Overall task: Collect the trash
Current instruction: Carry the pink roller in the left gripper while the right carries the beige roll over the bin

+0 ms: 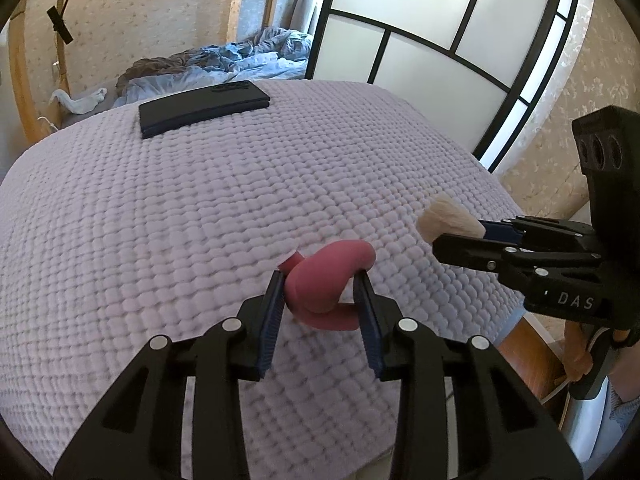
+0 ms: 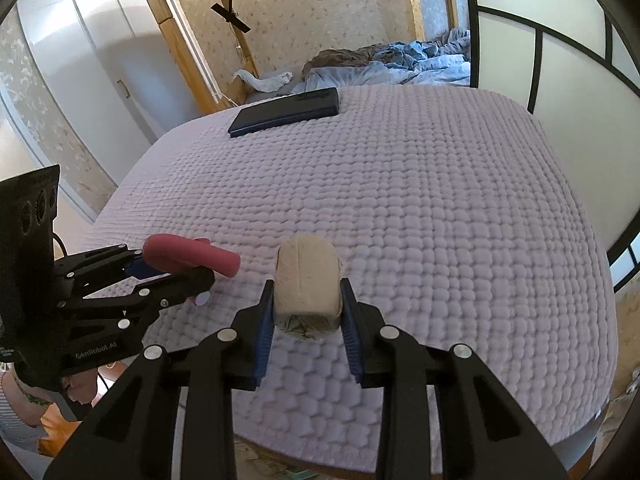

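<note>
The 2 fingers [image 1: 276, 312] of the left gripper [image 1: 320, 308] cover the sides of the pink curved piece [image 1: 320, 280]. In the right wrist view, the paper wad [image 2: 306, 280] hides its far side, and the person [image 2: 24, 420] is cut off at the left edge.

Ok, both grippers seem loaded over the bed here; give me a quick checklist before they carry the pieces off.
1. Left gripper closed on the pink curved piece: ok.
2. Right gripper closed on the beige paper wad: ok.
3. Pink curved piece seated deep between the pads: not ok, much of it sticks out past the fingertips.
4. Grippers apart from each other: ok, side by side with a gap.
5. Dark flat case out of the way on the quilt: ok.
6. Trash bin located: cannot tell, none in view.
</note>
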Available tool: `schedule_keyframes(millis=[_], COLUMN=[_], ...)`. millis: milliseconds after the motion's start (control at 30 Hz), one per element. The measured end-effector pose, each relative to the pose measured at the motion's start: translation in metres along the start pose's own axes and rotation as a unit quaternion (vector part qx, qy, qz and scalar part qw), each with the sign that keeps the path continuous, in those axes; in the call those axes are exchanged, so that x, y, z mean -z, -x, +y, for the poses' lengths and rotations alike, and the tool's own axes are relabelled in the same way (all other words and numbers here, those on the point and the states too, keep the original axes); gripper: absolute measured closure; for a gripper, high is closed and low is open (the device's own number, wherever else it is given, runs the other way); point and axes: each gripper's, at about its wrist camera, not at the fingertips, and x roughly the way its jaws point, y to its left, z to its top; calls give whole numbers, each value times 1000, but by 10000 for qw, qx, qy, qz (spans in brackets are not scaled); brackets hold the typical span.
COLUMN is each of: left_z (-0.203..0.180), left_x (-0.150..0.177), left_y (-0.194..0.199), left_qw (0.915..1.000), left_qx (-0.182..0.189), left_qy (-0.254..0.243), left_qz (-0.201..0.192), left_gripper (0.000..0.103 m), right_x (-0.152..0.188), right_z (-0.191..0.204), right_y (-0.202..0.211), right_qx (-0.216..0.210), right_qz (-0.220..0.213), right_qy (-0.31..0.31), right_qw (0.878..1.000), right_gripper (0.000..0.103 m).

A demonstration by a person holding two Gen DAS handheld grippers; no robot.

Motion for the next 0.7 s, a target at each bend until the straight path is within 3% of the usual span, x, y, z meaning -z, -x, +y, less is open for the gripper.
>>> schedule_keyframes(millis=[700], left_z=[3], left_x=[49], left_y=[46], left_qw=[9996], left_qx=[-180], left_qy=[77], left_qz=[199], left_gripper=[65], right_x=[62], right_z=[30], right_y=[40], right_qx=[-190], right_qz=[195], right_qy=[-28], right_qw=[9996], right_gripper=[72])
